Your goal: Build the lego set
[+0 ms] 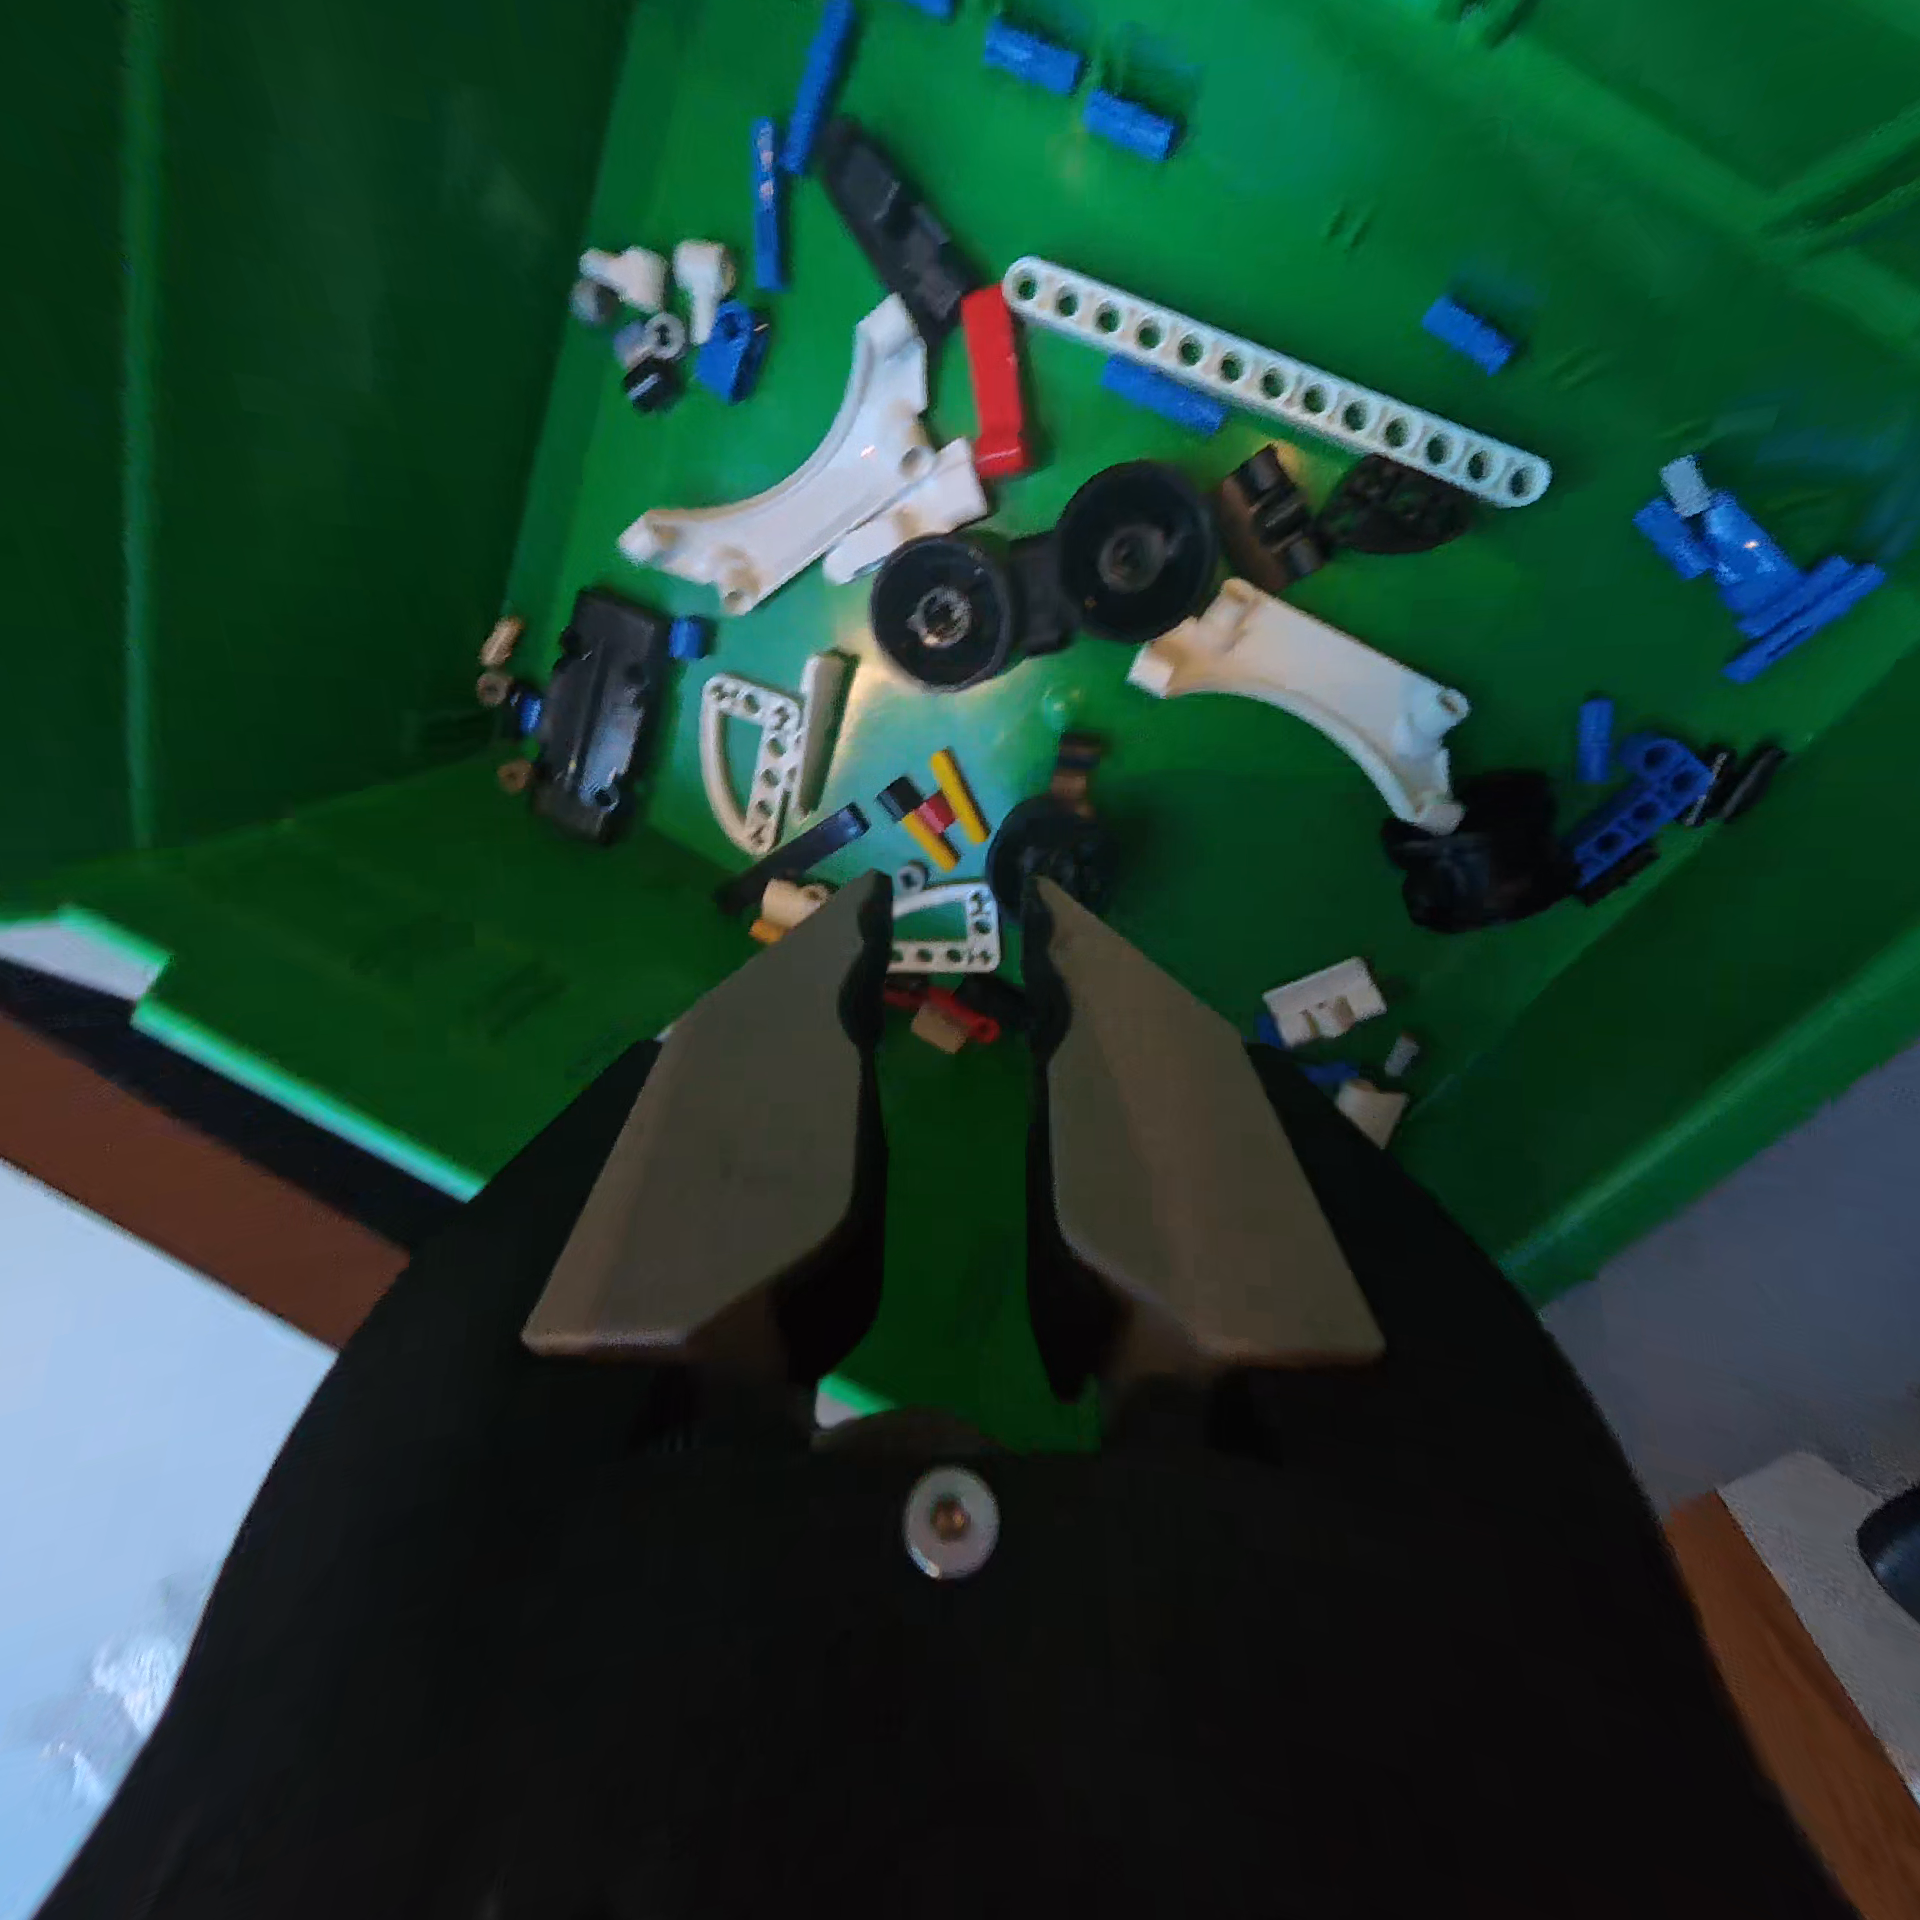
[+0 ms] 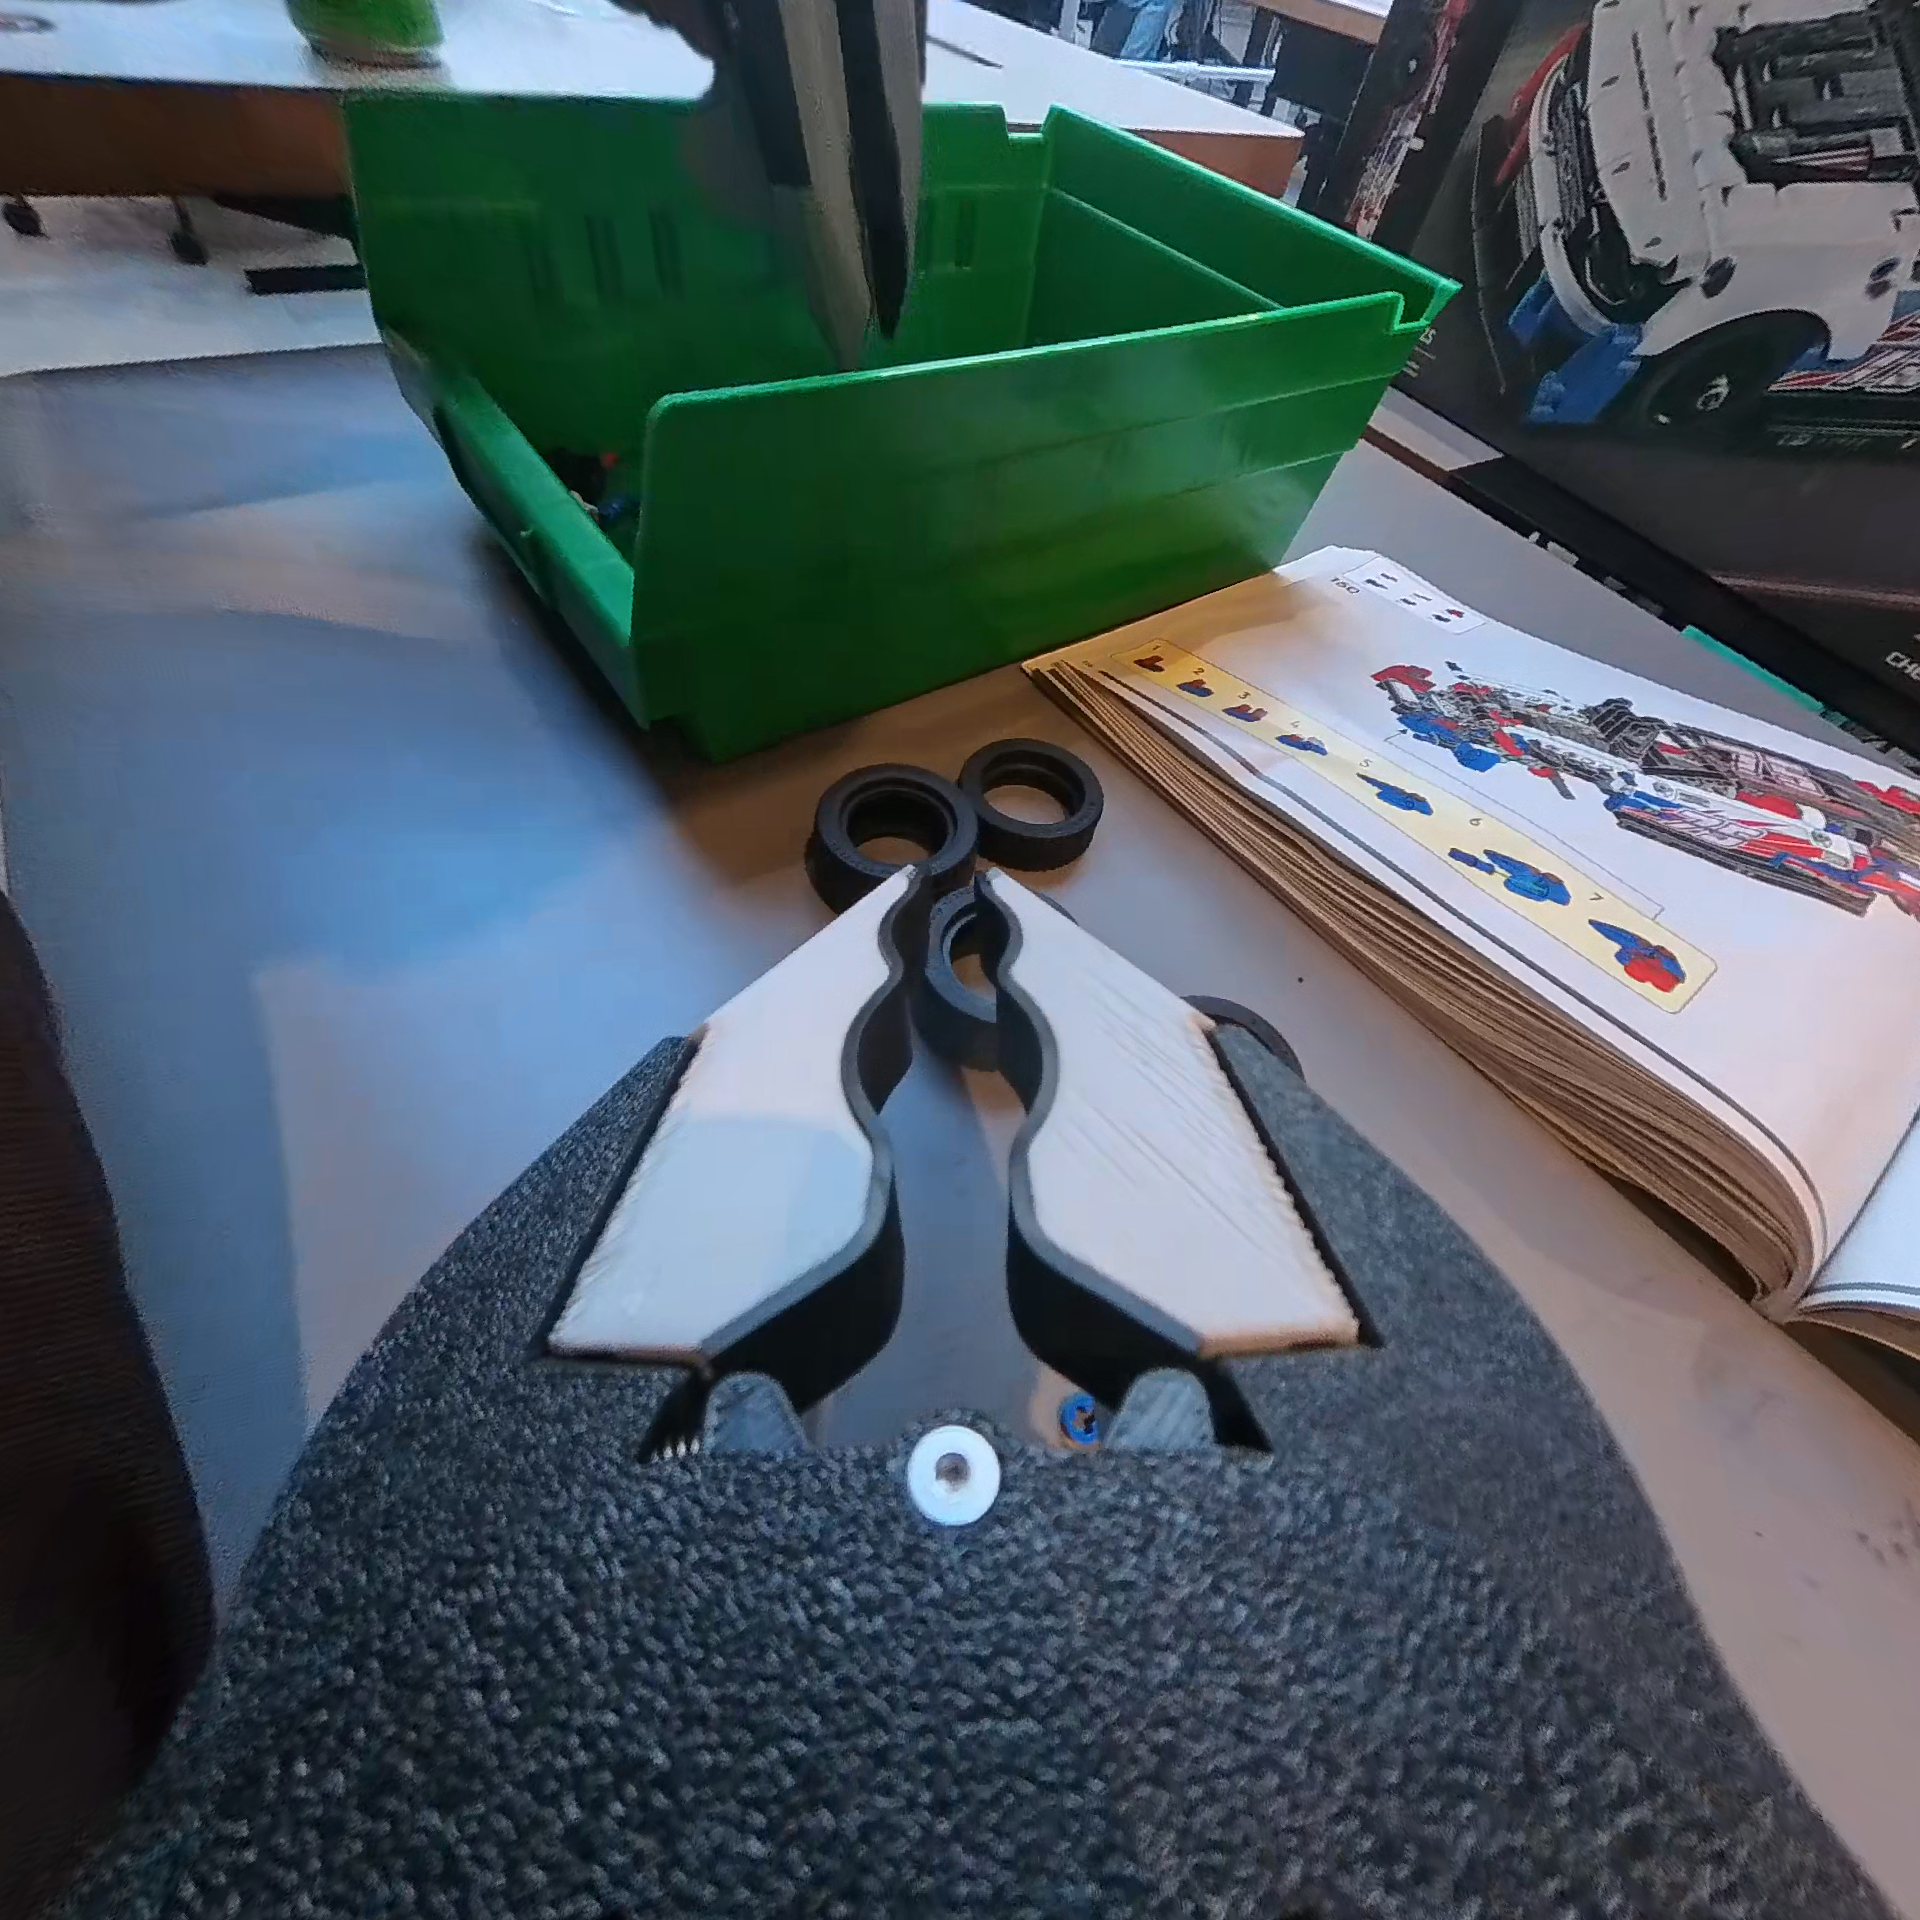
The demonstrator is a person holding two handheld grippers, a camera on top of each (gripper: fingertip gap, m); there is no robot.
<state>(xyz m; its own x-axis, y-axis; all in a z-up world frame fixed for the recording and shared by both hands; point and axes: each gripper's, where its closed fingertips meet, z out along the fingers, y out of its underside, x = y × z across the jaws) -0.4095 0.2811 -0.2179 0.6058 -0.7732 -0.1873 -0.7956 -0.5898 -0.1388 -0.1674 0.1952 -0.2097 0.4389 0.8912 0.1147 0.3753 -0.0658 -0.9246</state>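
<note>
**Tyre in the right gripper, left gripper over the parts bin**

The right gripper (image 2: 951, 894) is closed around a small black tyre (image 2: 961, 982), low over the grey table (image 2: 312, 779). Two more black tyres (image 2: 951, 821) lie just beyond its tips, in front of the green bin (image 2: 935, 540). An open instruction booklet (image 2: 1507, 914) lies right of them, its page printed with numbered steps and a car drawing; a boxed set (image 2: 1662, 260) stands behind.

Only the left wrist view looks into the bin: the left gripper (image 1: 956, 904), fingers apart and empty, hangs above loose lego parts (image 1: 1039, 582), among them a long white holed beam (image 1: 1278, 379), white arches, black wheel hubs and blue pins.
</note>
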